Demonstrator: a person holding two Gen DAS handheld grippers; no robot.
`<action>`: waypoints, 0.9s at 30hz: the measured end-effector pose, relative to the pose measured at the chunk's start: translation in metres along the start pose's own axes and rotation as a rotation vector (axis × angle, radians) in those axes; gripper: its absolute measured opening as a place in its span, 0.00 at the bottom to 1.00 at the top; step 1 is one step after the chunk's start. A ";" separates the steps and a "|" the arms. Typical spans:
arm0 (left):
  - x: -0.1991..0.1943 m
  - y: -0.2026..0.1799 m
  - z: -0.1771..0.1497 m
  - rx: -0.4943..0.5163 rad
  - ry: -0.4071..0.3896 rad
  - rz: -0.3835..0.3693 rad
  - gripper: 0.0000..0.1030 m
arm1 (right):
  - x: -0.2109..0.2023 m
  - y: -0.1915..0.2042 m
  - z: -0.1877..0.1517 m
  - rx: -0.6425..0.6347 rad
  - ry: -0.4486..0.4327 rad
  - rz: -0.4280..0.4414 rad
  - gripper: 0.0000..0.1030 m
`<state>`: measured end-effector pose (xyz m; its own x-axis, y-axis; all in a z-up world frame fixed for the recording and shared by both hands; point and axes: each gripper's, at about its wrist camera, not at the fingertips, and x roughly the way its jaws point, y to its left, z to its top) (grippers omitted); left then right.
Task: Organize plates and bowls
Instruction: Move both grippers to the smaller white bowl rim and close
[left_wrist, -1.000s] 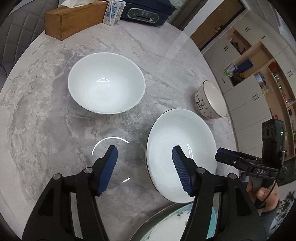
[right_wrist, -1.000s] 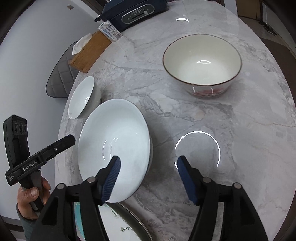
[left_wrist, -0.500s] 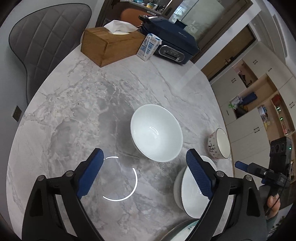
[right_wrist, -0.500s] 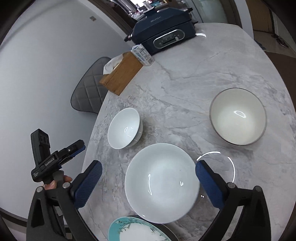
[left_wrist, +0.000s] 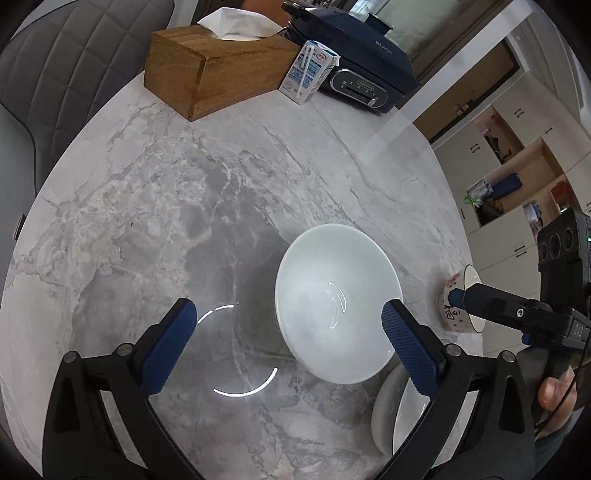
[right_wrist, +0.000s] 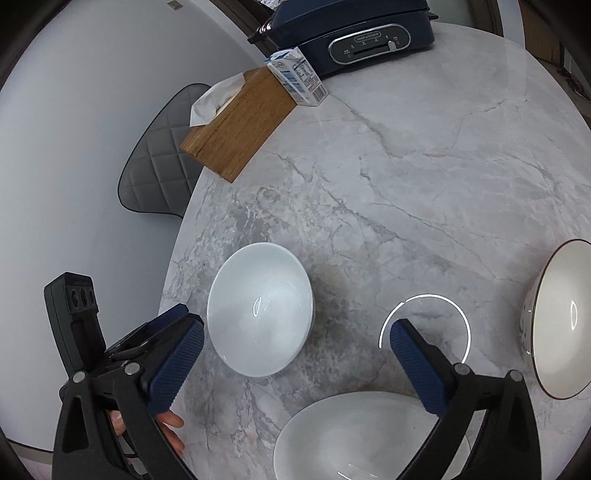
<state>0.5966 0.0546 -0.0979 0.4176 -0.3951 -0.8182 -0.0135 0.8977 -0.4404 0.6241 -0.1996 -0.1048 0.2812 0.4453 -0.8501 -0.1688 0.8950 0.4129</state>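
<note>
White bowl (left_wrist: 334, 306) sits alone near the table (left_wrist: 184, 192) middle, plate (right_wrist: 354, 435) just beside it, patterned bowl (right_wrist: 561, 321) farther off past the plate. Left gripper (left_wrist: 288, 343) still opening, holding nothing. Right gripper (right_wrist: 295, 369) wide open, empty too. Probably best: come down slowly, grab the white bowl's rim, squeeze softly, lift straight up.

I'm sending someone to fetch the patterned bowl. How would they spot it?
On the round grey marble table, look at the edge farthest from the wooden tissue box. The cream ceramic bowl there has a dark rim and printed outside; the other dishes are plain white.
</note>
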 end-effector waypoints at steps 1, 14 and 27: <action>0.005 0.001 0.002 -0.003 0.011 0.000 0.99 | 0.003 -0.002 0.002 0.005 0.004 -0.008 1.00; 0.043 0.016 0.011 -0.051 0.049 0.015 0.99 | 0.045 -0.006 0.017 0.031 0.100 -0.068 0.78; 0.056 0.017 0.007 -0.018 0.082 -0.003 0.20 | 0.077 -0.002 0.009 -0.006 0.179 -0.107 0.11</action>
<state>0.6265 0.0490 -0.1489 0.3415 -0.4128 -0.8444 -0.0290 0.8933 -0.4485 0.6546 -0.1668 -0.1676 0.1252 0.3348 -0.9339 -0.1526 0.9366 0.3153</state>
